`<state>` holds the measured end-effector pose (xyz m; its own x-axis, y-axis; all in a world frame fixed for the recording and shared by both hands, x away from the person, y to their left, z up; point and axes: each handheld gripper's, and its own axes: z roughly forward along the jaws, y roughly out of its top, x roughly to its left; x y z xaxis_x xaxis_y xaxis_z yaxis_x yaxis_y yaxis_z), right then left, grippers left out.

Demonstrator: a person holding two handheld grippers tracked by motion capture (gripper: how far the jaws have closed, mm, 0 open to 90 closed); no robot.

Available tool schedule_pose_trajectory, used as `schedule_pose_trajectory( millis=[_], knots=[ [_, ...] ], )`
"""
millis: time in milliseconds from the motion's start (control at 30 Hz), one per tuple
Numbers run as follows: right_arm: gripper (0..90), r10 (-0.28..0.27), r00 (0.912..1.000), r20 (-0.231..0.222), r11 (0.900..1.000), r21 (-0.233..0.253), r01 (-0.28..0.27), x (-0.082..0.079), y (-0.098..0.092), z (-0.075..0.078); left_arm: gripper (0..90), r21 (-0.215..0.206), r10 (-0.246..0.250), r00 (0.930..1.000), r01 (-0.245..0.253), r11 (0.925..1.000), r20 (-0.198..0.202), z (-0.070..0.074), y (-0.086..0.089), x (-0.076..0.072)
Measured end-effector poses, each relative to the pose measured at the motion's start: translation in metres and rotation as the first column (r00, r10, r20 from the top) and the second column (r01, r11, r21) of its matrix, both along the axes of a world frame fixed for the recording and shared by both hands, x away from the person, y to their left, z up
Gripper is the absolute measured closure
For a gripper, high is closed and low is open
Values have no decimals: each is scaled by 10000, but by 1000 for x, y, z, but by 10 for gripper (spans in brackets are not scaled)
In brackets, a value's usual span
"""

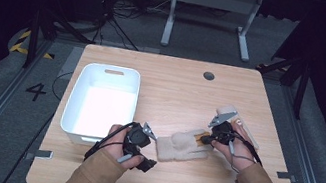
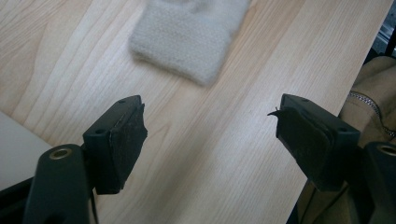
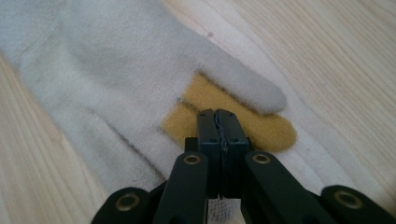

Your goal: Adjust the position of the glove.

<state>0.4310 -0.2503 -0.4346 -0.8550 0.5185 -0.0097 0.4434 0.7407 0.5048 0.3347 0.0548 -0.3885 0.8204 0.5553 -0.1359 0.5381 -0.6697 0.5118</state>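
The glove (image 1: pixel 181 146) lies on the table (image 1: pixel 182 87), right of the bin (image 1: pixel 101 101).

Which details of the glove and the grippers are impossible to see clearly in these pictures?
- Right gripper view: the shut jaws of the right gripper cover the spot where they meet the glove, so any pinched fabric is hidden.
- Left gripper view: the glove's cuff is blurred and cut off by the top edge.
- High view: the yellow patch is too small to identify.
- High view: the left gripper is partly hidden by the hand.
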Motion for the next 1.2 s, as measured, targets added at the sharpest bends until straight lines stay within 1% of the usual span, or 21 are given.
schedule_pose_trajectory(
  millis=[133, 200, 233, 400, 433, 567, 733, 833, 867, 933, 967, 1000, 1133, 1167, 1200],
  knots=[
    [900, 10, 9999, -112, 10000, -31, -10, -6, -3, 1, 247, -15, -101, 9999, 101, 9999, 15, 0, -4, 2],
    [900, -21, 9997, -225, 10000, -32, 20, -8, -4, 1, 247, -48, -108, 9999, 108, 9999, 14, 0, -6, 3],
    [900, -19, 9993, -361, 10000, -48, 18, -11, -6, 1, 247, -76, -158, 9999, 158, 9998, -7, 1, -7, 4],
    [900, -45, 9990, -437, 10000, -87, 41, -16, -7, 1, 247, -49, -187, 9998, 187, 9998, -18, 2, -9, 7],
    [900, 41, 9989, -464, 9999, -117, -46, -18, -7, 2, 247, -56, -178, 9998, 178, 9998, -37, 2, -10, 7],
    [900, 42, 9984, -560, 9999, -111, -49, -24, -8, 2, 248, -53, -290, 9996, 289, 9996, -60, 2, -14, 10],
    [900, 57, 9988, -481, 10000, -45, -59, -28, -10, 3, 248, -70, -344, 9994, 344, 9994, -77, 2, -17, 13],
    [897, 104, 9999, -45, 9996, 278, -103, -31, -14, 8, 248, -57, -363, 9993, 363, 9993, -64, 4, -18, 16],
    [890, 40, 10000, 62, 9992, 396, -42, -33, -16, 11, 248, -73, -374, 9993, 374, 9993, -47, 4, -18, 17],
    [879, -167, 9993, 324, 9975, 692, 144, -36, -23, 20, 249, -77, -353, 9994, 352, 9993, -50, 6, -19, 18],
    [879, -370, 9983, 459, 9953, 911, 327, -38, -29, 26, 249, -117, -406, 9992, 406, 9991, 9, 8, -19, 19],
    [879, -370, 9983, 459, 9953, 911, 327, -38, -29, 26, 250, -117, -406, 9992, 406, 9991, 9, 8, -19, 19],
    [872, -698, 9943, 805, 9892, 1346, 586, -44, -42, 38, 250, -218, -387, 9992, 390, 9990, 121, 11, -20, 20],
    [865, -916, 9908, 995, 9846, 1575, 752, -47, -48, 43, 250, -247, -398, 9991, 402, 9989, 168, 12, -22, 21],
    [865, -916, 9908, 995, 9846, 1575, 752, -47, -48, 43, 250, -247, -398, 9991, 402, 9989, 168, 12, -22, 21]
  ],
)
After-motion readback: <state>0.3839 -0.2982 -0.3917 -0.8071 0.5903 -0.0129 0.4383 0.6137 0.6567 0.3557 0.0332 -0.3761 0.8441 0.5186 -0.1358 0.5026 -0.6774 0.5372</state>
